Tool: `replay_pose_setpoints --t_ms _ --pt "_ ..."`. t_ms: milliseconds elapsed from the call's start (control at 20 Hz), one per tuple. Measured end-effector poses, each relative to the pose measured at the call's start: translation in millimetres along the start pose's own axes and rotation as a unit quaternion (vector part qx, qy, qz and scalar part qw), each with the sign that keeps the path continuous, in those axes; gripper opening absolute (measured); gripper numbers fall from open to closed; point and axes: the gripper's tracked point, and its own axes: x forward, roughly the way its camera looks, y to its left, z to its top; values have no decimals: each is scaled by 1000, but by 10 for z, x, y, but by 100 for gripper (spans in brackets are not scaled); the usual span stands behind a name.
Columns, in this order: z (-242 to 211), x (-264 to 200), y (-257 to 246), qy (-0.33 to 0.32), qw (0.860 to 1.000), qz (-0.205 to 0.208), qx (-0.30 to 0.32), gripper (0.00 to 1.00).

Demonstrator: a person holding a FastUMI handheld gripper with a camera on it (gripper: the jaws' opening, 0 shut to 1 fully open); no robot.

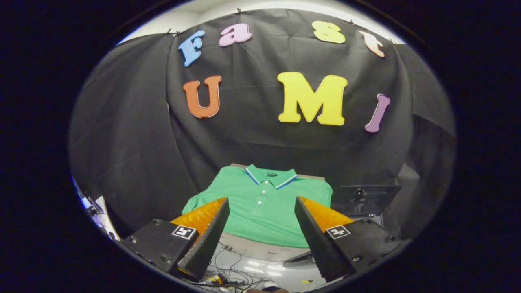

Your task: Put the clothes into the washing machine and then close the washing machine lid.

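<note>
- At the far left, beside the black cloth wall (134, 134), a small patch of white and blue clutter (91, 207) shows; it is too small and blurred to name.
- The gripper (261, 203) hangs above the scene with its fingers spread wide, gripping nothing; the space between them is open air.
- The left finger (207, 240) has a ribbed inner face and sits on a dark block that bears a small square black-and-white marker (183, 232); the marker is a coded pattern, not readable writing.
- Below the left finger, on a pale floor (260, 270), a tangle of thin dark cables (234, 276) lies.
- Between the fingers and just beyond them lies the green polo shirt (264, 211), spread flat and face up on a pale flat surface (254, 247) whose front edge shows under the hem.
- The shirt's collar (270, 176) is trimmed with white and blue stripes and lies against the foot of the cloth wall; a short row of white buttons (260, 195) runs down the placket.
- A dark tag sits inside the collar; no brand or writing on it can be read.
- The shirt's left sleeve reaches out toward the left finger's tip, its right shoulder toward the right finger's tip; neither finger touches the fabric.
- The right finger (315, 240) mirrors the left, with its own square marker (338, 232) on the block behind it.
- To the right of the shirt, just beside it and behind the right finger, stands a dark boxy object (364, 197) with a lighter edge below; what it is cannot be told.
</note>
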Motion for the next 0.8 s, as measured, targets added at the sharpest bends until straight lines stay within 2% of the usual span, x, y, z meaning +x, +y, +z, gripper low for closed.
replay_pose_setpoints --t_ms 250,450,600,800 --pt "92 623 204 116 992 36 -23 100" --pt "-43 1080 283 221 974 52 14 100" --pt "-161 1419 200 266 963 35 21 100" --pt "-387 1839 5 315 949 -8 27 100"
